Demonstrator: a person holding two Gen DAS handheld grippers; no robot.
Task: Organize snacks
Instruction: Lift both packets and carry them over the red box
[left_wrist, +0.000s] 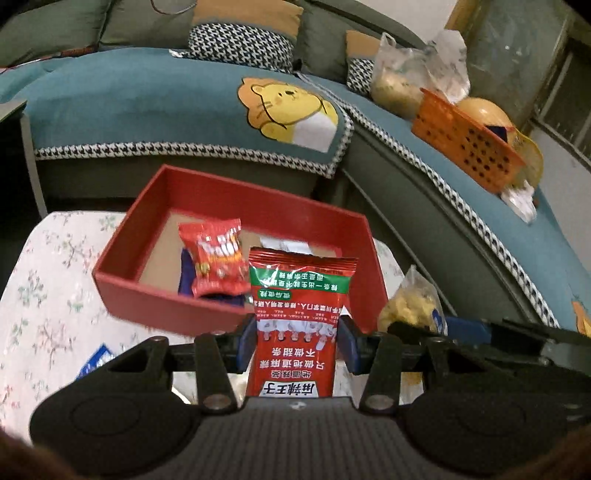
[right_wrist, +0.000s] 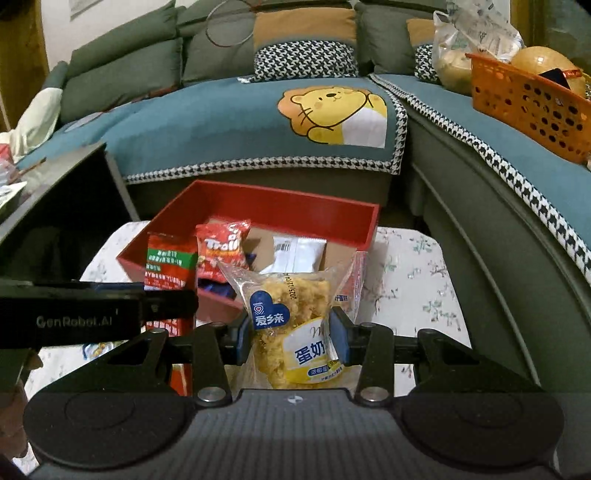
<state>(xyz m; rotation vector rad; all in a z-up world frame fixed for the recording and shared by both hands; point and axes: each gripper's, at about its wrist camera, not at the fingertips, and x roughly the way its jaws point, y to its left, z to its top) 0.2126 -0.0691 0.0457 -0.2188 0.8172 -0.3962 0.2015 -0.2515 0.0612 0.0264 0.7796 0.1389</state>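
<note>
A living room is shown, with a grey-green sofa (right_wrist: 369, 37) covered by a teal throw bearing a yellow cartoon lion (right_wrist: 332, 110); an orange perforated basket (right_wrist: 528, 107) sits on the sofa at the far right. In front, a table (right_wrist: 417, 280) with a floral cloth carries an open red box (left_wrist: 155, 284).

A red spicy-strip packet (left_wrist: 299, 317) is pinched between the blue pads of the left hand-held gripper (left_wrist: 295, 339), held just above the box's near wall. A clear-wrapped egg-milk pastry (right_wrist: 295, 325) is pinched by the right hand-held gripper (right_wrist: 291, 339), also near the box's front edge. Both packets are gripped at mid-body and stand upright.

Inside the box, a red Trolli candy bag (left_wrist: 218, 258) lies over a dark blue packet (left_wrist: 188, 277), beside a white packet (right_wrist: 299, 253) with a barcode.

The step is judged to be placing both packets in the box. Each would best be carried past the near wall and lowered over bare floor before release, so that no bag is crushed.

Legible writing: "Trolli"; "麻辣王子" on the red packet; "爱乡亲" and "蛋奶" on the pastry; "GenRobot.AI" on the left device's side.
</note>
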